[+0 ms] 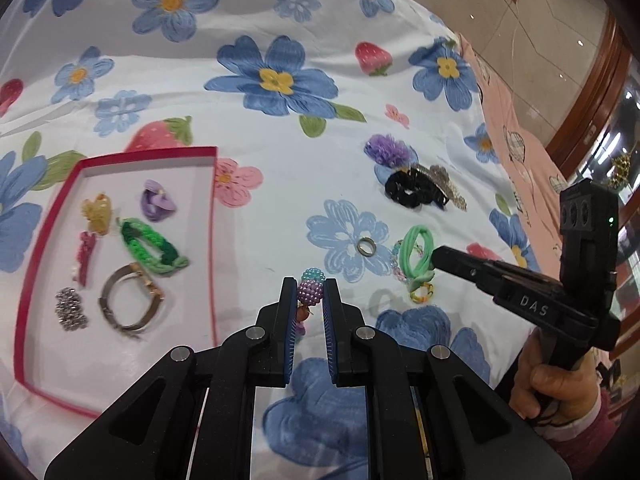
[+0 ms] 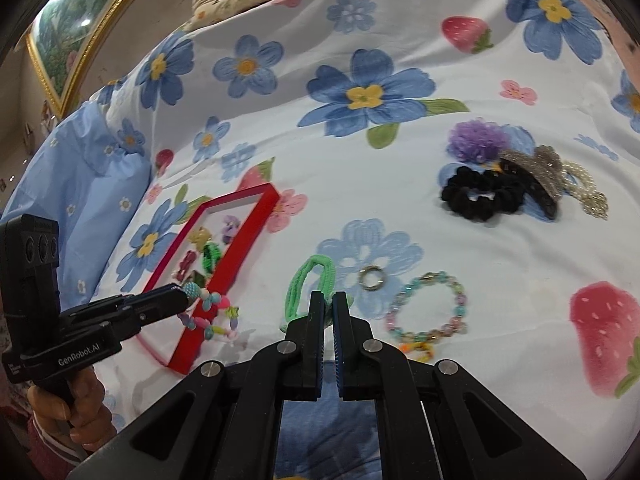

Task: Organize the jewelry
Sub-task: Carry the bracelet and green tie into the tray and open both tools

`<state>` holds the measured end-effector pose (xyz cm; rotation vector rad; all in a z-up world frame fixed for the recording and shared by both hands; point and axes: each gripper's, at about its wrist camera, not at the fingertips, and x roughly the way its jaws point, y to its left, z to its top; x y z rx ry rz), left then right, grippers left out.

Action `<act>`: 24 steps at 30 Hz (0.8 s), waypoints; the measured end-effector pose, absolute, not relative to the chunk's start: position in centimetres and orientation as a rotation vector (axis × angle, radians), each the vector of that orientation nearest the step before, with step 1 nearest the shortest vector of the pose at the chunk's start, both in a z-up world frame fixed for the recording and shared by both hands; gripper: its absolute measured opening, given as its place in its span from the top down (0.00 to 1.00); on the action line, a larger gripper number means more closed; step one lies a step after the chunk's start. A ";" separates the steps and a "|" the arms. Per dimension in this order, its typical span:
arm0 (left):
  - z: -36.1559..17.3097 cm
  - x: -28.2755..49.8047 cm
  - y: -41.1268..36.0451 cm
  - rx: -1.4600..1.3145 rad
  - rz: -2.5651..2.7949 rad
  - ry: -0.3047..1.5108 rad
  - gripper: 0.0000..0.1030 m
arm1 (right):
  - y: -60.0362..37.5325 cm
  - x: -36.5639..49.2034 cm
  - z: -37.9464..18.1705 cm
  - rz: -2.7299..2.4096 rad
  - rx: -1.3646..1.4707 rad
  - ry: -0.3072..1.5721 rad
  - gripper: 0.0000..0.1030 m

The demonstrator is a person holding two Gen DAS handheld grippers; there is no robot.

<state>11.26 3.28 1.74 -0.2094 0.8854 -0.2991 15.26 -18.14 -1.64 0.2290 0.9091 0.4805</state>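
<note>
My left gripper is shut on a colourful bead bracelet by its purple and teal pearl ball. The right wrist view shows the left gripper with the bracelet dangling by the near corner of the red tray. My right gripper is shut on a green hair tie, lifted a little off the bedspread. From the left wrist view, the right gripper pinches the hair tie. The red tray holds several pieces, among them a green braided band and a metal bangle.
On the flowered bedspread lie a silver ring, a pastel bead bracelet, a black scrunchie, a purple scrunchie, a glitter clip and a pearl bracelet. A person's hand holds the right gripper's handle.
</note>
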 end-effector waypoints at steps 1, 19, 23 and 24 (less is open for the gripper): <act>2.0 11.1 3.7 -0.216 -0.296 0.879 0.89 | -17.8 15.2 -1.5 0.488 0.227 0.908 0.96; 3.0 8.2 11.7 -0.301 -0.167 0.832 0.89 | -10.8 14.2 -1.0 0.640 0.181 0.927 0.96; 2.7 7.8 13.2 -0.315 -0.135 0.834 0.89 | -8.8 14.1 -1.1 0.680 0.162 0.937 0.96; 2.5 7.7 13.6 -0.319 -0.129 0.834 0.89 | -8.2 14.1 -1.2 0.692 0.159 0.942 0.96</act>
